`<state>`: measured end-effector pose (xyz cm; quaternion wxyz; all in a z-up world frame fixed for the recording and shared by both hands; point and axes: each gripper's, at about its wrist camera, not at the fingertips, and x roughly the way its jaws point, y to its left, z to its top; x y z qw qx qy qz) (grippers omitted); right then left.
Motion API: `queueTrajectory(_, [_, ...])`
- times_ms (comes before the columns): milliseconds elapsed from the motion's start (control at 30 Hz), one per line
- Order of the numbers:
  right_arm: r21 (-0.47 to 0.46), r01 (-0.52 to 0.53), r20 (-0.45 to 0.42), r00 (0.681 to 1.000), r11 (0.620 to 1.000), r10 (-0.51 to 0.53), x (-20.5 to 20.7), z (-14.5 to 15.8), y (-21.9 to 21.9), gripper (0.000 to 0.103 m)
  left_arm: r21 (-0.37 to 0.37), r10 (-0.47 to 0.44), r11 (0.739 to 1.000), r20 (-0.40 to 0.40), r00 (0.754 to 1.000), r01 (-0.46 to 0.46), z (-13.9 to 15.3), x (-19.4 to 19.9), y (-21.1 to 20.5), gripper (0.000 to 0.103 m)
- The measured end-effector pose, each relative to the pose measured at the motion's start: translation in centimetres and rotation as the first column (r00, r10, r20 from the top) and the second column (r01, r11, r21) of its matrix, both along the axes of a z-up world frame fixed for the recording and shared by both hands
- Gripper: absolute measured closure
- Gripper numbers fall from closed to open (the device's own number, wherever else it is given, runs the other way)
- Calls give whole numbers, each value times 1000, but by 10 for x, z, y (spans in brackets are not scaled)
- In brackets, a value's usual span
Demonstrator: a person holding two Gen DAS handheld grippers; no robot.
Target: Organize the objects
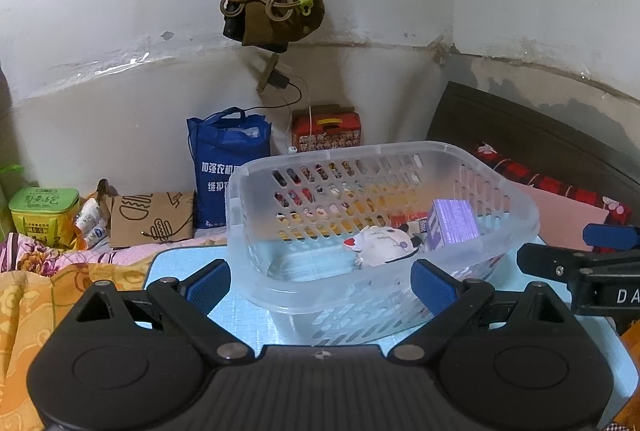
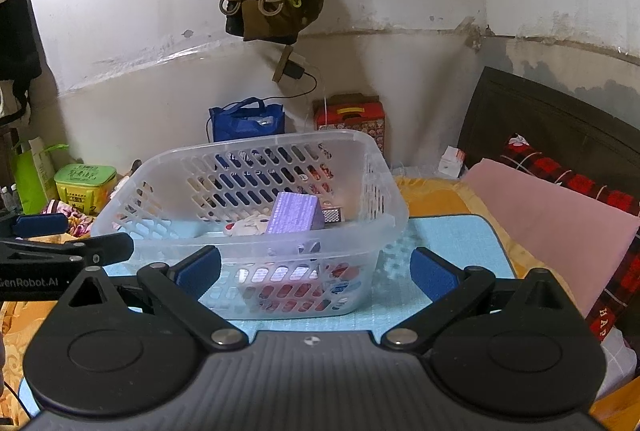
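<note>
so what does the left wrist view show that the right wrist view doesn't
Only the left wrist view shows the brown paper bag with burger doodles, and the right gripper entering from the right edge.

Only the right wrist view shows the small white and red box by the headboard, dark clothing hanging at far left, and the left gripper entering from the left.

Both show the clear plastic basket on the light blue mat, holding a purple box and a white plush toy, plus the blue tote bag, red patterned box and green tin.
</note>
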<state>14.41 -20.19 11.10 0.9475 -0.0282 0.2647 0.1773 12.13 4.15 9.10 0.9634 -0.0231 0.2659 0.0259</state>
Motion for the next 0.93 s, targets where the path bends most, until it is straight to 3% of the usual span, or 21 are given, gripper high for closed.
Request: queueTrajectory(933, [-6,-6,1,1000,1000,6,-1,0,3,0,21,-12,1000,27,1000,11,2,-3,-5,5])
